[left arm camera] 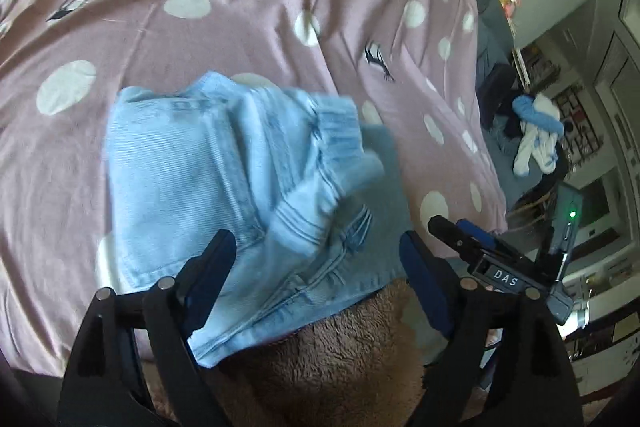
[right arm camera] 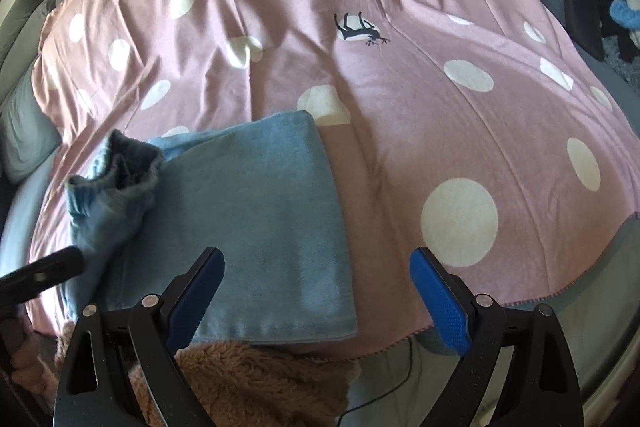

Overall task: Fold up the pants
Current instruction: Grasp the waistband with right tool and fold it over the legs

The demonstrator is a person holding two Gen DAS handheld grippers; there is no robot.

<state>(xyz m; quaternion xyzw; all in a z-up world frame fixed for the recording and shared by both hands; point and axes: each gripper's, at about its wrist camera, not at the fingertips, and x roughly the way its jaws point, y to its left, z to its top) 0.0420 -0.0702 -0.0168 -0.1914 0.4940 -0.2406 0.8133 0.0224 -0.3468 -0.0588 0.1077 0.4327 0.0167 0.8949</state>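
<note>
Light blue denim pants (left arm camera: 224, 179) lie folded in a thick bundle on a pink bedspread with white dots (left arm camera: 248, 7). The elastic waistband (left arm camera: 340, 127) is bunched on top at the right side. My left gripper (left arm camera: 320, 259) is open, its jaws apart just above the near edge of the pants, holding nothing. In the right wrist view the pants (right arm camera: 256, 211) show as a flat folded panel with the waistband (right arm camera: 120, 163) crumpled at the left. My right gripper (right arm camera: 316, 279) is open and empty over the near right corner. The right gripper (left arm camera: 472, 247) also shows in the left wrist view.
A brown fluffy blanket (right arm camera: 256, 383) lies at the near bed edge under both grippers. The bedspread (right arm camera: 460, 115) stretches far and right of the pants. Clothes and shelves (left arm camera: 536, 131) stand beyond the bed's right side. A thin black cable (right arm camera: 400, 379) hangs at the bed edge.
</note>
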